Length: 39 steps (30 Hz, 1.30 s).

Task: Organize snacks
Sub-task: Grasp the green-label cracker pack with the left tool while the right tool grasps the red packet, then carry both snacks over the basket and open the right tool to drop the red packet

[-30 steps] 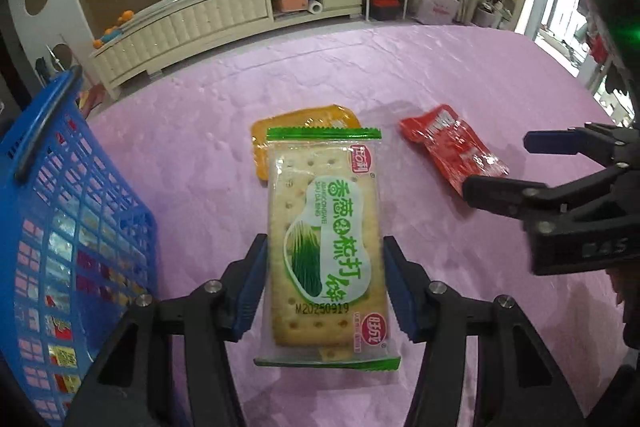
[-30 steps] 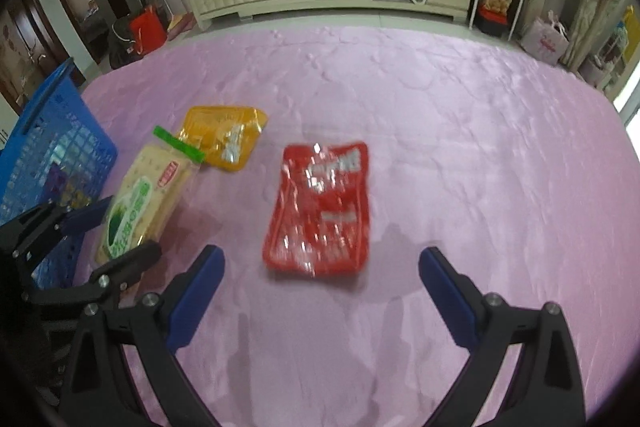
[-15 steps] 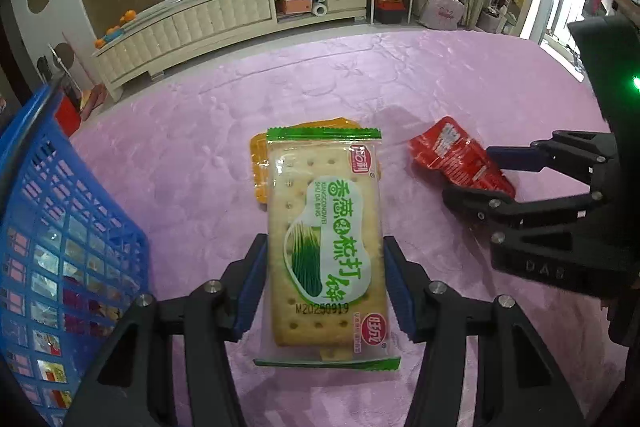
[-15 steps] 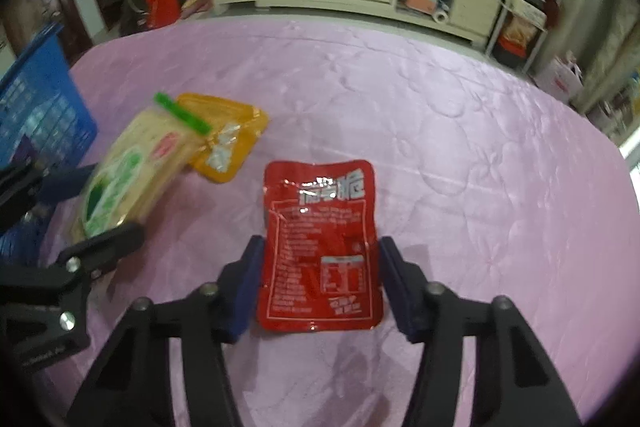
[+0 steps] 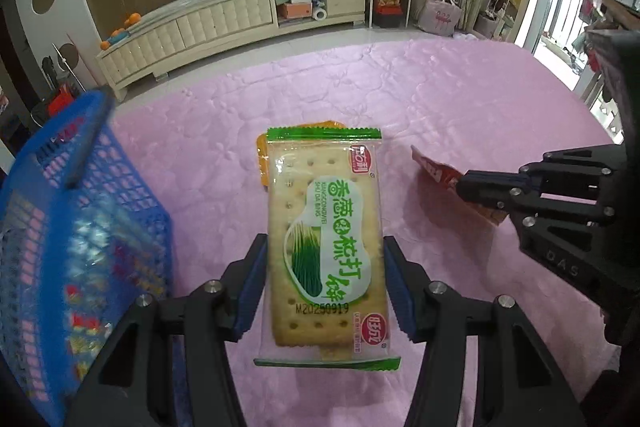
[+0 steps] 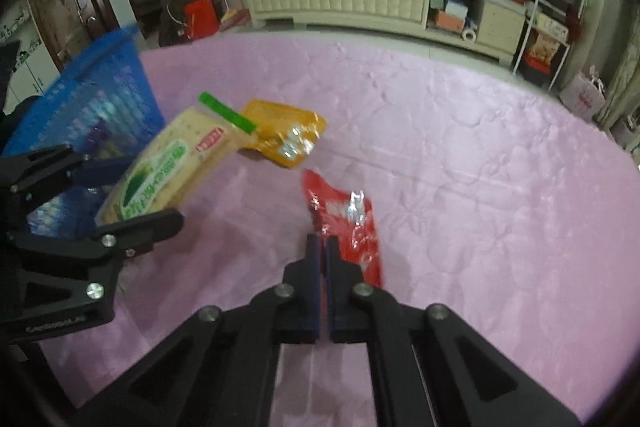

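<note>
The green cracker pack [image 5: 326, 247] is clamped lengthwise between the blue pads [image 5: 250, 291] of the left gripper [image 5: 325, 285] and is held clear of the pink tablecloth [image 5: 440, 99], its far sealed end pointing away from the camera. The right gripper [image 6: 323, 251] has just closed; its jaws are seen pressed nearly together in the right wrist view, with the red snack pouch [image 6: 352, 227] pinched at its near edge and lifted, tilted to one side. The same pouch is seen from the left wrist view sticking out of the closed black fingers at the right. The orange snack pouch [image 6: 286, 137] is left lying flat on the cloth, partly hidden behind the cracker pack in the left view. The blue plastic basket [image 5: 80, 227] stands at the left edge of the table, with wrapped items visible through its mesh; it is blurred in both views.
</note>
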Available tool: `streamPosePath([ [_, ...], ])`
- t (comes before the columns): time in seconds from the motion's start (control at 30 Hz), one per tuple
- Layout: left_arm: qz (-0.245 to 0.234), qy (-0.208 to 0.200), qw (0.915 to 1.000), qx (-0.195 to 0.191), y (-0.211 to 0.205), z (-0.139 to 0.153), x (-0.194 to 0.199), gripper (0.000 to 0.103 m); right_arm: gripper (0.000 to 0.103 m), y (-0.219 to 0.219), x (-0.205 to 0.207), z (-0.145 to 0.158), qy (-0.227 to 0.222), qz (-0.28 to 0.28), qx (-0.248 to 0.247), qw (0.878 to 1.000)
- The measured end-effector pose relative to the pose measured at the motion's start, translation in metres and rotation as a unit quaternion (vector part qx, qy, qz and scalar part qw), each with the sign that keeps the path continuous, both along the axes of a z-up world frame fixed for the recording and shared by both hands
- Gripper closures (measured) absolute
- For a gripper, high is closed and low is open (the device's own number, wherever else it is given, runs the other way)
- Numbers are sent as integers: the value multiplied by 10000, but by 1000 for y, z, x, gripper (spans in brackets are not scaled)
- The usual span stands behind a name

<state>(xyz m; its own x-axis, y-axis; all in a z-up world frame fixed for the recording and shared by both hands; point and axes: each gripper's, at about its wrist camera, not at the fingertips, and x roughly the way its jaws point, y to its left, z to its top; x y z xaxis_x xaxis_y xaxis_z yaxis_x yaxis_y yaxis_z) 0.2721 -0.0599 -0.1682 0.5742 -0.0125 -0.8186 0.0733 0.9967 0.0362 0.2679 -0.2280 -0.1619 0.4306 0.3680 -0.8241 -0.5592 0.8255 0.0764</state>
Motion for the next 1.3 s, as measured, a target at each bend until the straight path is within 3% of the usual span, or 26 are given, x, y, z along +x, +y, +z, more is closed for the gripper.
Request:
streamPosePath([
  [0.47, 28, -574, 9983, -131, 17, 82, -76, 50, 99, 4, -71, 98, -551, 167, 337, 9978],
  [0.77, 138, -902, 9957, -162, 59, 120, -117, 50, 99, 38, -101, 143, -916, 451, 549, 9933],
  [1.03, 461, -1053, 9934, -39, 112, 136, -138, 50, 99, 95, -112, 160, -1112, 871, 609, 9881],
  [1.3, 772, -1056, 9914, 46, 157, 134, -150, 50, 99, 157, -106, 150, -1018, 1297, 544, 9848],
])
